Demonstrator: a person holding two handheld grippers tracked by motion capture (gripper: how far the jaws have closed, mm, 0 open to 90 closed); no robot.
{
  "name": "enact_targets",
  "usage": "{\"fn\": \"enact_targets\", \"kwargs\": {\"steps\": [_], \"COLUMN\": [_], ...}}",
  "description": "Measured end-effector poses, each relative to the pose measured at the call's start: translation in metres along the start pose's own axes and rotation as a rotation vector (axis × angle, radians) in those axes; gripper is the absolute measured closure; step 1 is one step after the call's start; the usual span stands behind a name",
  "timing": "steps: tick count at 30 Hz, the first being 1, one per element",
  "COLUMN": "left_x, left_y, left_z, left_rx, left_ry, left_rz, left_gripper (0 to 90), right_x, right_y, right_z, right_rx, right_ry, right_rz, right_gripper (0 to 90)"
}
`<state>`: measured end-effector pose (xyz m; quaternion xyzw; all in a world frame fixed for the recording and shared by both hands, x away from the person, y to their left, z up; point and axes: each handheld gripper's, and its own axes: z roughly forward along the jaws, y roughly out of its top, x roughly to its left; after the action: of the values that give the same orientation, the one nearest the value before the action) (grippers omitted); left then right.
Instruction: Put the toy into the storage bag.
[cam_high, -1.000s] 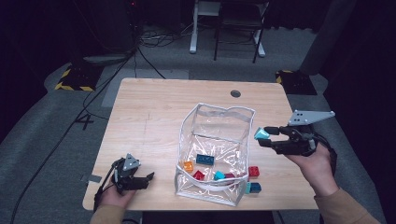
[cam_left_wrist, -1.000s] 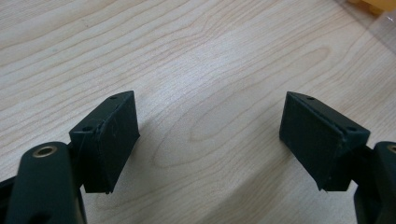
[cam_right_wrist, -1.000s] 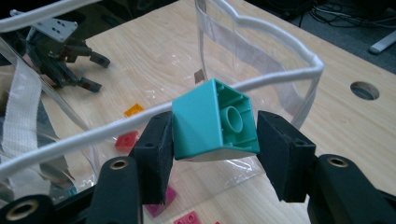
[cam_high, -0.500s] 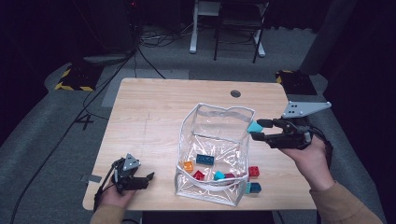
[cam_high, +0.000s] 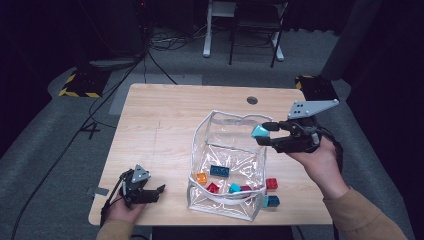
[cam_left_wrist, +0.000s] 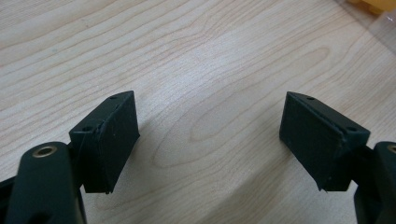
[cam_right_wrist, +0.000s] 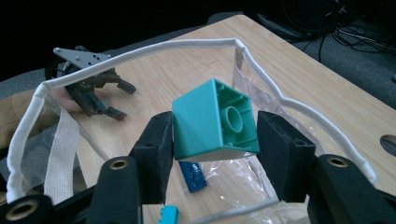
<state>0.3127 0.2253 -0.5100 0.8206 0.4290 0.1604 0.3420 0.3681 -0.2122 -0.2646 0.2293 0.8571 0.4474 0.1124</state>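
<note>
High view: fixed above person's side, facing forward and down over whole counter (cam_high: 165, 115). Left claw view: close to bare wood. Right claw view: close over clear bag (cam_right_wrist: 140, 51); both show counter.

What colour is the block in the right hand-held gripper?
Teal block, clearest in the right gripper view.

You're working over a pale, matt wooden table (cam_high: 165, 120); the teal block (cam_right_wrist: 215, 121) is smooth moulded plastic, the bag (cam_high: 227, 145) glossy clear film edged in white cloth, your pads (cam_left_wrist: 112, 140) matt black.
</note>
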Motion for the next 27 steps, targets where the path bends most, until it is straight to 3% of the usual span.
{"fn": "enact_targets", "kwargs": {"steps": [19,27], "left_x": [0.0,0.0], "left_y": [0.001,0.001], "left_z": [0.0,0.0], "left_rx": [0.001,0.0], "left_ry": [-0.002,-0.003], "left_rz": [0.004,0.004], "left_gripper": [19.5,19.5], "right_x": [0.008,0.012], "right_y": [0.027,0.028], "right_z": [0.05,0.075], "right_rx": [0.062,0.146], "right_ry": [0.033,0.073], "right_rz": [-0.017,-0.029], "right_gripper": [48.0,48.0]}}
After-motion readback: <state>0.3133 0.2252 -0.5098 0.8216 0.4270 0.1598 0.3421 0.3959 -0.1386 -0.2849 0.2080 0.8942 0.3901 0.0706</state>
